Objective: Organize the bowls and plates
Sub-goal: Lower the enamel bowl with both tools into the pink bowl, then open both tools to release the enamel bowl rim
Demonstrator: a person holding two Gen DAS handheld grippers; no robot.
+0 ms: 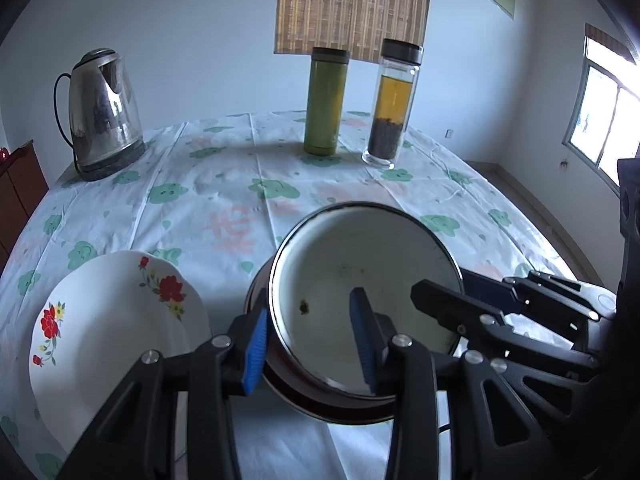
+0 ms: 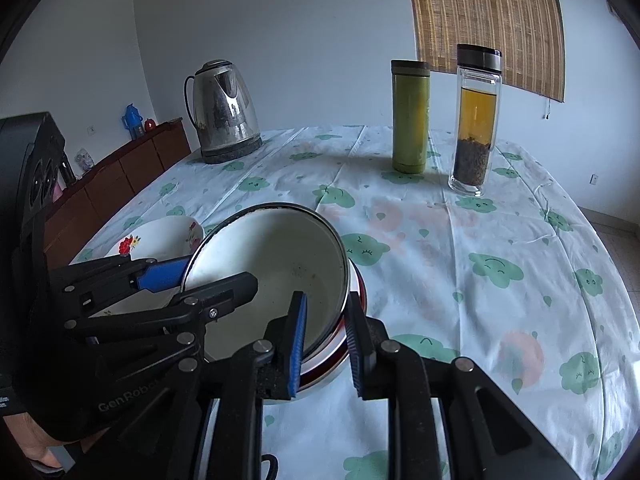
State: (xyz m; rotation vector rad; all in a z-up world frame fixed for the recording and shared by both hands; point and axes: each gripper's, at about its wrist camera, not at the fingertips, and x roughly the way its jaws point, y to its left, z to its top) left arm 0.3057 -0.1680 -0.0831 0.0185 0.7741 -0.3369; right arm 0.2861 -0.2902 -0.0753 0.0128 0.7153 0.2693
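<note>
A white enamel bowl (image 1: 360, 280) with a dark rim and red outside is tilted above the table; it also shows in the right wrist view (image 2: 272, 264). My left gripper (image 1: 312, 344) straddles its left rim, one blue pad outside, one inside, shut on it. My right gripper (image 2: 326, 344) straddles the bowl's right rim the same way and shows in the left wrist view (image 1: 480, 308). A white plate with red flowers (image 1: 108, 332) lies to the left of the bowl, partly hidden in the right wrist view (image 2: 160, 240).
A steel kettle (image 1: 104, 116) stands at the back left of the table. A green flask (image 1: 324, 100) and a glass tea bottle (image 1: 394, 104) stand at the back middle. A flower-print cloth (image 1: 224, 208) covers the table. A wooden cabinet (image 2: 120, 176) stands left.
</note>
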